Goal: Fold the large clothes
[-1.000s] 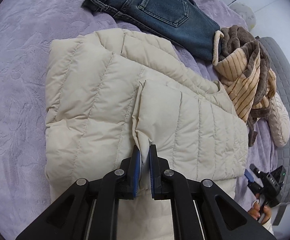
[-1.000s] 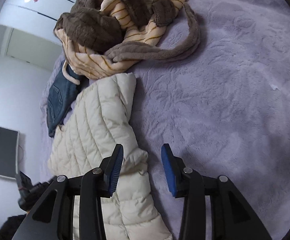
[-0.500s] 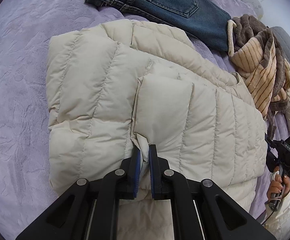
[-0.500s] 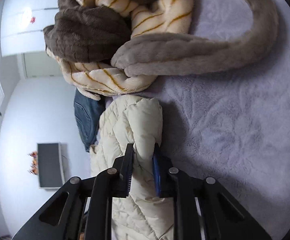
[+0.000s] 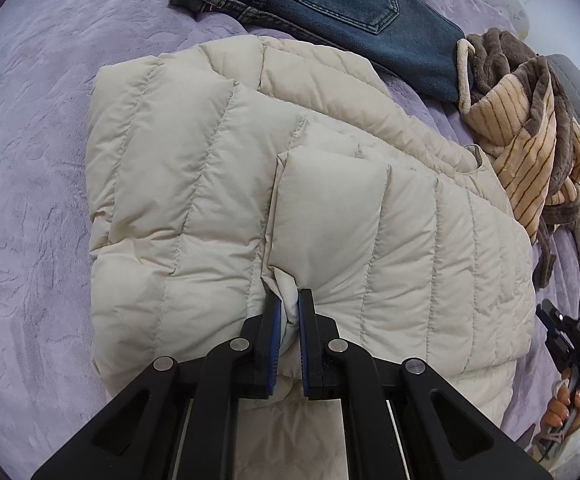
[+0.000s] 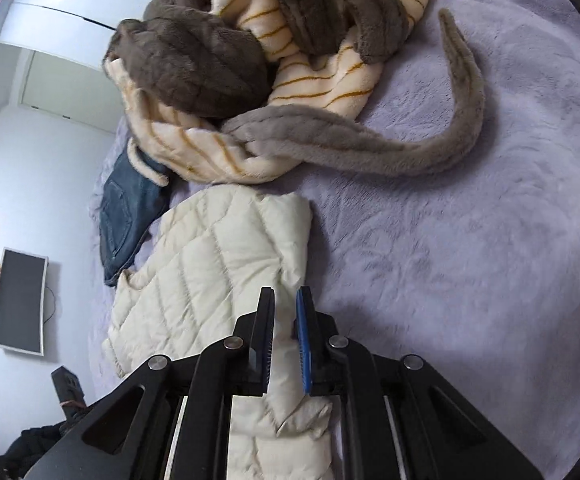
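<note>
Two hand-held grippers work a cream quilted puffer jacket [image 5: 217, 184] lying on the lilac plush bed cover [image 5: 29, 160]. Left hand-held gripper [image 5: 288, 312] pinches a folded sleeve edge; right hand-held gripper [image 6: 284, 320], jaws just closing, clamps the jacket's edge near blue denim jeans [image 5: 354, 12].

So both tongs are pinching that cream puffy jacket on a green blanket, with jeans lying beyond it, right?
Nearly. The blanket is pale purple, not green, as the left wrist view shows. Both the left tongs and right tongs do pinch the cream jacket, with the jeans lying beyond.
</note>
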A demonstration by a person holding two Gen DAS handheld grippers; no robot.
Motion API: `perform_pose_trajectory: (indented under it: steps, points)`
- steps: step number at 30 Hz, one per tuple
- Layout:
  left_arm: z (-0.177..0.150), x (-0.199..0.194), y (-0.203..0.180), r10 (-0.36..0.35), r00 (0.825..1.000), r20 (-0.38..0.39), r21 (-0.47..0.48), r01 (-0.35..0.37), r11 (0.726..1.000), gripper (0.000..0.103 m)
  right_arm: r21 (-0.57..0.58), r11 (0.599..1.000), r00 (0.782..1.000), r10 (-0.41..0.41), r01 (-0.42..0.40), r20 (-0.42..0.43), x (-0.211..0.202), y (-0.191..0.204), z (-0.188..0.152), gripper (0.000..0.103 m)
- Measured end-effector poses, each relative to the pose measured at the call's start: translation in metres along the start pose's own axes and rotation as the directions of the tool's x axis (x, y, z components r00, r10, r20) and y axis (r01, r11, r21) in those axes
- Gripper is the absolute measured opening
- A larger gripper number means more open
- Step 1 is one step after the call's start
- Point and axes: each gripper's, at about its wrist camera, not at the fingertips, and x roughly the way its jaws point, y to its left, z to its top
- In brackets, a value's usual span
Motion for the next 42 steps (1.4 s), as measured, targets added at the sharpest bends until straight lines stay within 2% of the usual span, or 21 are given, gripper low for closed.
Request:
perform_pose_trajectory:
  steps: [3,7,9,12,17,19,21,27,42]
  points:
    - [-0.001,-0.001,-0.001,0.011,1.000,0.007,0.003,-0.011,1.000,0.008,-0.093,0.996,0.998,0.012,-0.018,-0.065,0.002,0.021,-0.022,0.012]
    - [0.000,-0.009,-0.005,0.023,0.999,0.023,0.024,-0.024,0.999,0.008,-0.161,0.979,0.984,-0.139,0.121,-0.108,0.027,0.023,-0.040,0.012]
    - [0.000,-0.018,-0.004,0.040,0.998,0.038,0.042,-0.041,0.998,0.008,-0.145,0.978,0.980,-0.167,0.151,-0.109,0.035,0.020,-0.046,0.009]
    - [0.000,-0.033,0.007,0.081,0.995,0.058,0.048,-0.084,0.995,0.008,-0.131,0.978,0.978,-0.179,0.165,-0.104,0.034,0.014,-0.044,0.009]
    - [-0.001,-0.058,0.013,0.036,0.994,0.105,0.042,-0.040,0.998,0.008,-0.185,0.963,0.971,-0.218,0.197,-0.101,0.039,0.025,-0.045,0.009]
    - [0.000,-0.056,0.005,0.008,0.995,0.100,0.067,-0.015,0.998,0.008,-0.200,0.957,0.968,-0.231,0.208,-0.098,0.044,0.030,-0.046,0.009]
    - [0.000,-0.044,-0.005,0.010,0.997,0.079,0.093,-0.017,0.996,0.008,-0.203,0.955,0.966,-0.238,0.215,-0.099,0.046,0.030,-0.046,0.009]
    - [-0.016,-0.008,-0.012,0.071,0.997,0.022,0.133,-0.073,0.988,0.008,-0.220,0.946,0.959,-0.264,0.238,-0.101,0.046,0.031,-0.045,0.009]
    - [-0.024,-0.033,-0.002,0.125,0.992,0.031,0.101,-0.127,0.987,0.008,-0.215,0.930,0.940,-0.325,0.299,-0.099,0.030,0.053,-0.045,0.013]
